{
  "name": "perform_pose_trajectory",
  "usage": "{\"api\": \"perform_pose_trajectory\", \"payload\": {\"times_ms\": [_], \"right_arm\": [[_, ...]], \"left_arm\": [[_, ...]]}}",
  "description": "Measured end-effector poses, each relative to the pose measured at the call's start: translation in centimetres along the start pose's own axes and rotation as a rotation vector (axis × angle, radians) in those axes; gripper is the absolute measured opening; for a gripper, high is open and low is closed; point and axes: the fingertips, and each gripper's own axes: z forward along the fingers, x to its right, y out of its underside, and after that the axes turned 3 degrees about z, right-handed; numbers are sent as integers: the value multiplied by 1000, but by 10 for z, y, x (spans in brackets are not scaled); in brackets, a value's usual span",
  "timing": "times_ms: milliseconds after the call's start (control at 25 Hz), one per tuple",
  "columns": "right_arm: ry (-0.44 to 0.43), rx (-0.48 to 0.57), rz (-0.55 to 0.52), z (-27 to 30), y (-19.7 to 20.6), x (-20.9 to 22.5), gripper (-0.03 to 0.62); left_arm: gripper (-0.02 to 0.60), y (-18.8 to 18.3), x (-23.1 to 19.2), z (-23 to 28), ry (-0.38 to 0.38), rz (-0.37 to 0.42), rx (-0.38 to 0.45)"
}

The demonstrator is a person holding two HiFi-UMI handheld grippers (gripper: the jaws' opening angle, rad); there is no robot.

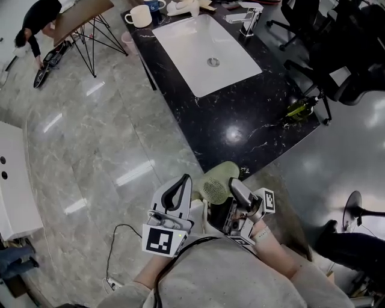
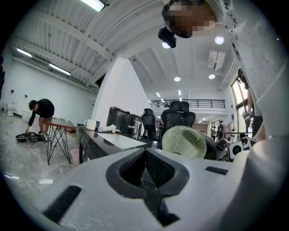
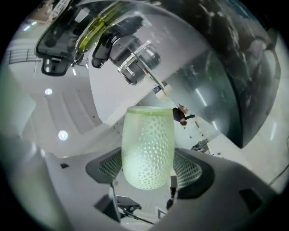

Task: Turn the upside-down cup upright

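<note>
A pale green dimpled cup (image 3: pixel 148 146) sits between the pads of my right gripper (image 3: pixel 149 169), which is shut on it. Its rounded closed end faces the camera and its rim points away. In the head view the cup (image 1: pixel 218 180) is held close to my body, above the floor beside the near corner of the black counter (image 1: pixel 240 120), with the right gripper (image 1: pixel 227 195) around it. My left gripper (image 1: pixel 178 191) is just left of the cup, its jaws pressed together on nothing. From the left gripper (image 2: pixel 145 158) view the cup (image 2: pixel 184 142) shows just past the jaws, to the right.
The counter holds a white sink (image 1: pixel 180 33), a faucet (image 1: pixel 248 18) and a white mug (image 1: pixel 140 16). Black office chairs (image 1: pixel 343 60) stand to the right. A person (image 1: pixel 36 24) bends down by a folding table (image 1: pixel 84 18) at the far left. A white cabinet (image 1: pixel 15 180) stands left.
</note>
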Motion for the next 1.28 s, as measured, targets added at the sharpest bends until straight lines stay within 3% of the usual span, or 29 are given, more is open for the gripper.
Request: {"api": "perform_pose_trajectory", "payload": {"times_ms": [240,480,840,1040,1200,1280], "right_arm": [[-205,41,267,-8,-8,5,345],[-319,112,441,-6,-16,15,345],[-444,171,520,-7,-37,6,345],[-466,172,540,-6,-41,5,347],[-488,168,543,-7,-42,4,347],[-501,169,539,-10,-43,3,347]], "left_arm": [[8,3,-9,-6,-21,54,-19],[8,4,-8,-4,-31,7,-58],[8,3,-10,-4,-31,17,-65],[8,3,-11,-2,-23,39,-58],[8,-4,-11,2,-12,53,-4],[8,0,-9,3,-3,35,-49]]}}
